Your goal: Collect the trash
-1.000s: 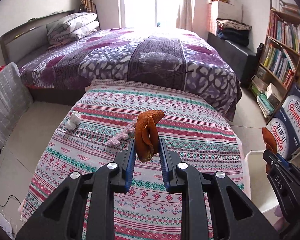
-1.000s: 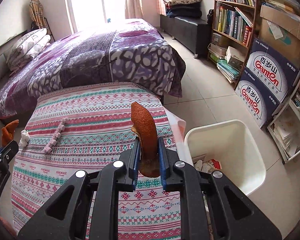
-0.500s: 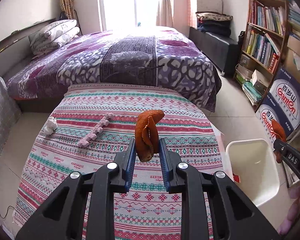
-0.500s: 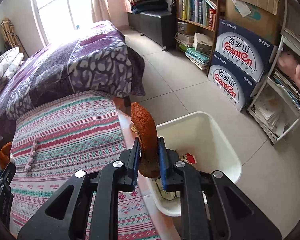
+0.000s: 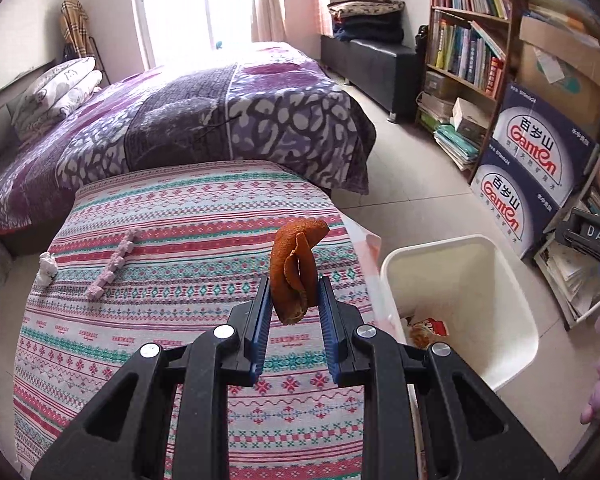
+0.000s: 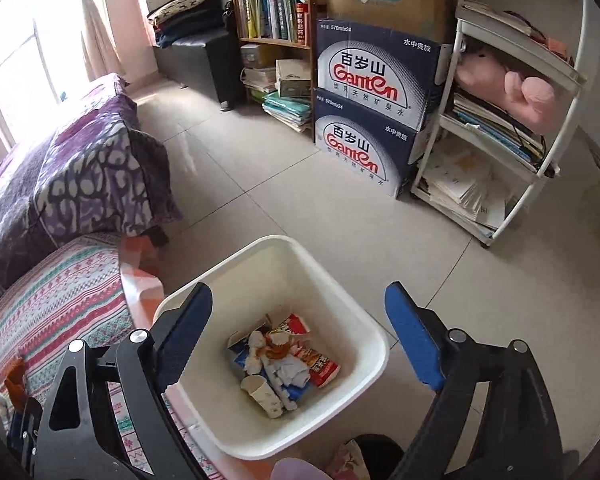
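Note:
My left gripper is shut on a curled orange peel and holds it above the patterned tablecloth, left of the white trash bin. My right gripper is open and empty, right above the white bin, which holds wrappers, tissue, a paper cup and an orange peel piece. A pink strip and a white crumpled tissue lie on the cloth at the left. The left gripper with its peel shows at the lower left of the right wrist view.
A bed with a purple quilt stands behind the table. Blue Ganten boxes, a bookshelf and a white rack line the right side. Tiled floor lies between.
My right gripper moved over the bin and opened; its orange peel dropped in. My left gripper swung right toward the bin, still holding its peel.

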`<state>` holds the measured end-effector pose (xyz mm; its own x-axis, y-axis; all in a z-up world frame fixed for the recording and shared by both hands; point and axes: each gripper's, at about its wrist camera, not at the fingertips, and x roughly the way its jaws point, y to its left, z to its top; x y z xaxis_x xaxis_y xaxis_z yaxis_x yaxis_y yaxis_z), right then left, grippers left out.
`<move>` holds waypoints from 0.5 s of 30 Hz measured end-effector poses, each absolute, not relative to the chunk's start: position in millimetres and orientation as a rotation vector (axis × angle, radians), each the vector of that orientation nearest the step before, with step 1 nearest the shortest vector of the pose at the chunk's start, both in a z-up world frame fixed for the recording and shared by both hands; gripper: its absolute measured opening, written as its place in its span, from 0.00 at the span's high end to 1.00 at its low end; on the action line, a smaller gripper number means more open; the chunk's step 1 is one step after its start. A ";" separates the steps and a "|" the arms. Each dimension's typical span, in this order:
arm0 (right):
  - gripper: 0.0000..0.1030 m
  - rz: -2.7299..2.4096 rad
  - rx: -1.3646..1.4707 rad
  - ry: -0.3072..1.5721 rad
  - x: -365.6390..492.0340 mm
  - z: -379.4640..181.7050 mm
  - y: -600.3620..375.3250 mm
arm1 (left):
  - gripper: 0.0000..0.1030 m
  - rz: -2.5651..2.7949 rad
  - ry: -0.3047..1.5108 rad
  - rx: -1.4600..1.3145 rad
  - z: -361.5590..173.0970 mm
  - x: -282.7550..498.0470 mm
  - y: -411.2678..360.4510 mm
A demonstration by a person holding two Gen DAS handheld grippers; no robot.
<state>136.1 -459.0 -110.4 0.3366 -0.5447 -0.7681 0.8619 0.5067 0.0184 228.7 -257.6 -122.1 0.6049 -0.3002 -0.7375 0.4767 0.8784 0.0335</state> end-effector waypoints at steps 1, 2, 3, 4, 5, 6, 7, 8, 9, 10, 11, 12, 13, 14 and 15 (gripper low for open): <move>0.18 -0.969 0.466 0.786 133.3 -110.8 -462.8 | 0.77 -0.465 0.809 0.238 -123.9 227.4 -263.4; 0.18 -0.976 0.467 0.788 130.1 -111.0 -467.1 | 0.77 -0.477 0.813 0.239 -125.7 225.2 -268.9; 0.18 -0.982 0.472 0.789 127.0 -111.3 -471.1 | 0.77 -0.489 0.817 0.241 -127.3 223.0 -275.0; 0.18 -0.989 0.477 0.787 124.2 -111.1 -474.7 | 0.77 -0.500 0.820 0.245 -128.9 220.3 -281.0; 0.18 -0.997 0.482 0.786 121.1 -111.2 -478.7 | 0.77 -0.513 0.824 0.248 -130.5 217.9 -286.7; 0.18 -1.006 0.486 0.783 118.1 -110.7 -482.2 | 0.76 -0.528 0.829 0.250 -132.2 215.2 -292.2; 0.18 -1.014 0.490 0.779 115.3 -110.2 -485.6 | 0.76 -0.541 0.835 0.251 -134.0 213.1 -297.1; 0.18 -1.020 0.494 0.776 113.1 -109.3 -488.0 | 0.76 -0.555 0.841 0.253 -135.6 210.8 -302.5; 0.18 -1.027 0.500 0.773 110.2 -108.5 -491.3 | 0.76 -0.567 0.846 0.254 -137.4 208.7 -307.3; 0.17 -1.033 0.508 0.769 107.5 -107.7 -493.9 | 0.76 -0.579 0.852 0.254 -139.0 207.0 -311.8; 0.16 -1.037 0.517 0.764 104.8 -107.4 -497.1 | 0.76 -0.593 0.859 0.251 -140.5 205.4 -316.2; 0.16 -1.044 0.524 0.759 101.7 -107.1 -499.9 | 0.76 -0.608 0.866 0.244 -141.6 204.1 -320.4; 0.16 -1.050 0.528 0.757 99.2 -106.9 -502.4 | 0.76 -0.624 0.871 0.236 -142.1 203.1 -323.7; 0.16 -1.055 0.532 0.756 96.9 -107.1 -505.0 | 0.76 -0.639 0.875 0.228 -142.4 200.9 -327.4; 0.16 -1.059 0.534 0.756 95.5 -107.0 -506.1 | 0.76 -0.656 0.880 0.217 -142.6 199.7 -330.9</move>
